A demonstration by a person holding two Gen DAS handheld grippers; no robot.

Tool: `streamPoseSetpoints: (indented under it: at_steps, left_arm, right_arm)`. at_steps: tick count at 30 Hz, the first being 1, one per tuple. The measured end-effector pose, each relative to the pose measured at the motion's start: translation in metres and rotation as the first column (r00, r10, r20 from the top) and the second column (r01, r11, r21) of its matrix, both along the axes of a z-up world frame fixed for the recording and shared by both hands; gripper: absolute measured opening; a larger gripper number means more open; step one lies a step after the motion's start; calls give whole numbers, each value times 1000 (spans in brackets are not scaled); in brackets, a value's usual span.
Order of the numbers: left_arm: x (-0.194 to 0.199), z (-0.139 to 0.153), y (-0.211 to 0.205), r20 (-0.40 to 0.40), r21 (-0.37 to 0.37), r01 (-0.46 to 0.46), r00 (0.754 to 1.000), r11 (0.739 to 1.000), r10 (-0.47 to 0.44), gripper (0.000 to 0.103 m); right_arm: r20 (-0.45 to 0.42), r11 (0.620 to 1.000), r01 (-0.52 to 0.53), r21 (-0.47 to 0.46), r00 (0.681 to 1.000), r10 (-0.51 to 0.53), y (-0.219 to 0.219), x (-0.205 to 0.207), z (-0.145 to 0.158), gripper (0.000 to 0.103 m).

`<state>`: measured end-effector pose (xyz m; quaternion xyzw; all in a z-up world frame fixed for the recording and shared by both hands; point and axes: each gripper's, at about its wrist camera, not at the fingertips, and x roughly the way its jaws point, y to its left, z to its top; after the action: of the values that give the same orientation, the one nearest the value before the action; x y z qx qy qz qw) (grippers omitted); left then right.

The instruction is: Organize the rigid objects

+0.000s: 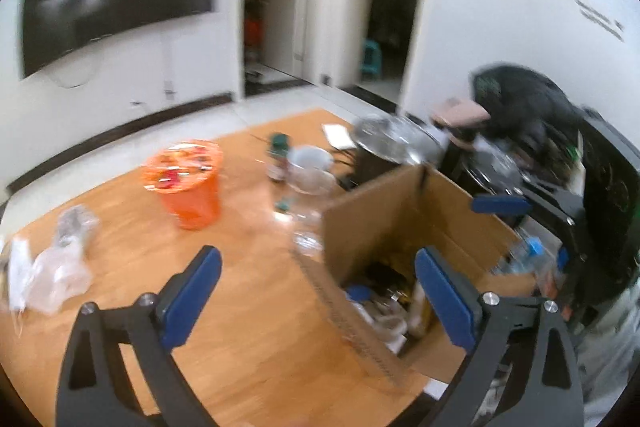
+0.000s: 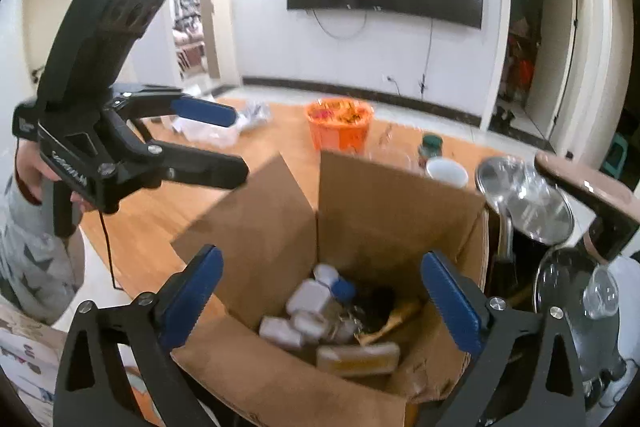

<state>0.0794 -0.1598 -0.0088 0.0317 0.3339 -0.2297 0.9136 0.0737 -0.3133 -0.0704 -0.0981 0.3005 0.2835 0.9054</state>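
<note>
The cardboard box could be knocked over if bumped by the right gripper, spread wide and empty above it.

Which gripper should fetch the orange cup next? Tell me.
Left. The left gripper is open over the table facing the orange cup, while the right gripper, also open, hangs over the cardboard box.
</note>
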Motion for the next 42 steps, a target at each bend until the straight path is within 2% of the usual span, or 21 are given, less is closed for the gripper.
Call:
streamPoseSetpoints:
  at_steps: [2, 5, 13, 19, 42]
  left_arm:
    - [-5, 3, 13, 28, -20, -98, 995, 995, 99, 100]
    - [-18, 4, 29, 117, -27, -268, 956, 963, 270, 102]
    - [-29, -5, 53, 143, -61, -422, 893, 905, 426, 102]
    - [-30, -12, 56, 161, -30, -471, 868, 882, 469, 102]
    - [-39, -18, 68, 167, -23, -508, 847, 861, 505, 102]
  right_arm:
    - [18, 1000, -15, 18, 1000, 15, 1, 1, 4, 100]
    - [41, 999, -38, 29, 998, 36, 4, 4, 10, 100]
    - [92, 987, -134, 90, 988, 126, 10, 1, 18, 100]
    - [89, 982, -145, 124, 987, 134, 11, 4, 14, 100]
    - [98, 982, -128, 141, 989, 115, 15, 7, 11, 100]
